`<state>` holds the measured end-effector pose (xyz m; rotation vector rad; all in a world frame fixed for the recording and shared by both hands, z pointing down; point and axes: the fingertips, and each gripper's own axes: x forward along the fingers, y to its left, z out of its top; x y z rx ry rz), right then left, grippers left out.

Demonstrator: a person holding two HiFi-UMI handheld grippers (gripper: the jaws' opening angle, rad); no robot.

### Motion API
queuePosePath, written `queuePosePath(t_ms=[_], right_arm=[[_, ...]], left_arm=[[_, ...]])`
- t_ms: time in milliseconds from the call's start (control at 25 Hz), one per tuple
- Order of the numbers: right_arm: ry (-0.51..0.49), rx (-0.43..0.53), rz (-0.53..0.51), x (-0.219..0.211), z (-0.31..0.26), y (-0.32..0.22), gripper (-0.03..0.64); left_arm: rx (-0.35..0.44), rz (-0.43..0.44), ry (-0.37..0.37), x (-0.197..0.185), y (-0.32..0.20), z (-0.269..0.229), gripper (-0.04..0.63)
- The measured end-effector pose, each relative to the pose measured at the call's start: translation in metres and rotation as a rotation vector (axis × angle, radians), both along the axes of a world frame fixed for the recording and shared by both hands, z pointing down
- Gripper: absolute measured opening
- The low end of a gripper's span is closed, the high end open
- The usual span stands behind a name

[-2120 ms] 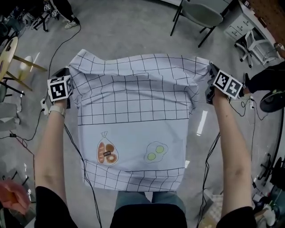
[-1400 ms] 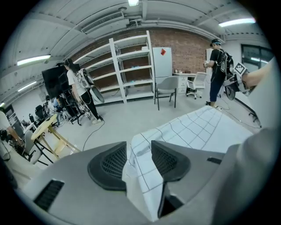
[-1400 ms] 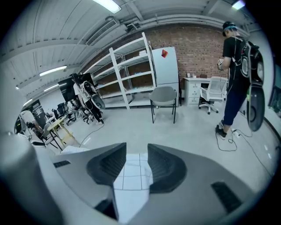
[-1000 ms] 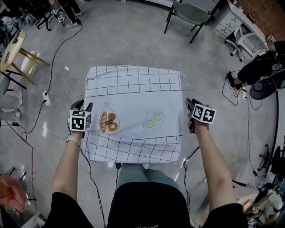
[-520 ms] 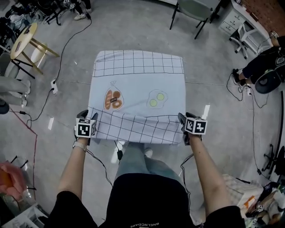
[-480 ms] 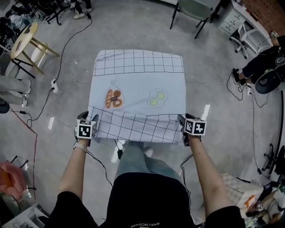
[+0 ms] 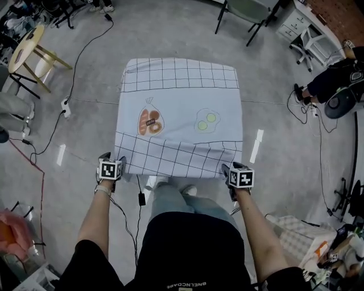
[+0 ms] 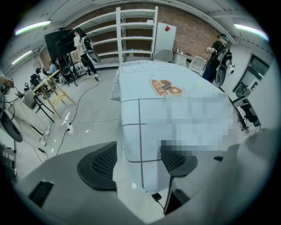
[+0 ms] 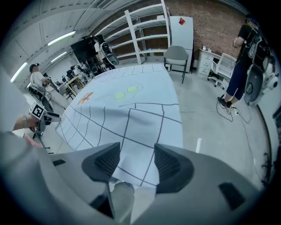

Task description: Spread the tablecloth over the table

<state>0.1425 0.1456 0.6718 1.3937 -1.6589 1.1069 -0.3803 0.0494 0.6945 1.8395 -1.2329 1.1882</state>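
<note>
The pale blue tablecloth [image 7: 179, 113], gridded at both ends with a bread print and an egg print, lies flat over the table, its near edge hanging down. My left gripper [image 7: 111, 157] is at the near left corner and my right gripper [image 7: 230, 168] at the near right corner. In the left gripper view the left gripper [image 8: 138, 161] has just been opening; the cloth's corner [image 8: 140, 132] hangs between the pads, untouched. In the right gripper view the right gripper [image 9: 134, 161] has also been opening, and the cloth's hem [image 9: 131, 127] lies loose between its pads.
A grey chair [image 7: 244, 14] stands beyond the table's far side and a wooden stool [image 7: 25, 54] at the left. Cables [image 7: 74, 68] run over the concrete floor. A person sits at the right [image 7: 335, 85]. My own feet [image 7: 170, 185] are at the near edge.
Both grippers have come back toward me and down, drawing the cloth over the table. The cloth now lies flat with its near edge hanging. Both jaws stand wider, off the corners.
</note>
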Motion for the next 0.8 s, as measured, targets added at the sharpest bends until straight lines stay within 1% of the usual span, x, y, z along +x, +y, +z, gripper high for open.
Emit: queuePosePath(t_ms=[40, 120, 160, 200, 240, 280, 320, 360, 400, 440, 480, 520, 600, 800], right_arm=[[0.008, -0.008, 0.002, -0.003, 0.005, 0.001, 0.235], [0.022, -0.026, 0.01, -0.008, 0.016, 0.001, 0.235], [0.032, -0.04, 0.013, -0.01, 0.021, 0.0, 0.235], [0.046, -0.055, 0.014, -0.011, 0.026, 0.0, 0.235], [0.067, -0.065, 0.015, -0.01, 0.03, 0.001, 0.235], [0.091, -0.065, 0.019, -0.009, 0.032, 0.001, 0.235], [0.111, -0.058, 0.022, -0.007, 0.033, 0.0, 0.225], [0.122, -0.049, 0.025, -0.006, 0.032, 0.0, 0.225], [0.125, -0.046, 0.026, -0.006, 0.031, 0.001, 0.219], [0.124, -0.05, 0.022, -0.008, 0.03, 0.004, 0.189], [0.123, -0.061, 0.015, -0.01, 0.03, 0.008, 0.118], [0.124, -0.072, 0.009, -0.012, 0.031, 0.013, 0.03], [0.126, -0.082, 0.001, -0.016, 0.032, 0.023, 0.013], [0.102, -0.077, -0.006, -0.008, 0.024, 0.031, 0.009]], left_arm=[[-0.015, 0.009, 0.022, 0.0, 0.001, 0.006, 0.307], [-0.049, -0.008, 0.112, 0.0, 0.004, 0.015, 0.307], [-0.066, -0.03, 0.165, 0.0, 0.006, 0.016, 0.295], [-0.076, -0.054, 0.204, 0.0, 0.007, 0.016, 0.255], [-0.077, -0.07, 0.221, 0.001, 0.01, 0.015, 0.244], [-0.07, -0.076, 0.212, 0.0, 0.012, 0.013, 0.235], [-0.057, -0.075, 0.182, -0.002, 0.014, 0.01, 0.223], [-0.039, -0.072, 0.141, -0.006, 0.015, 0.007, 0.197], [-0.02, -0.069, 0.103, -0.01, 0.017, 0.003, 0.132], [-0.008, -0.067, 0.083, -0.013, 0.02, -0.001, 0.053], [-0.008, -0.067, 0.081, -0.016, 0.026, -0.003, 0.029], [-0.018, -0.07, 0.089, -0.018, 0.033, -0.004, 0.022], [-0.049, -0.073, 0.1, -0.02, 0.052, -0.003, 0.014], [-0.116, -0.069, 0.117, -0.017, 0.099, 0.005, 0.014]])
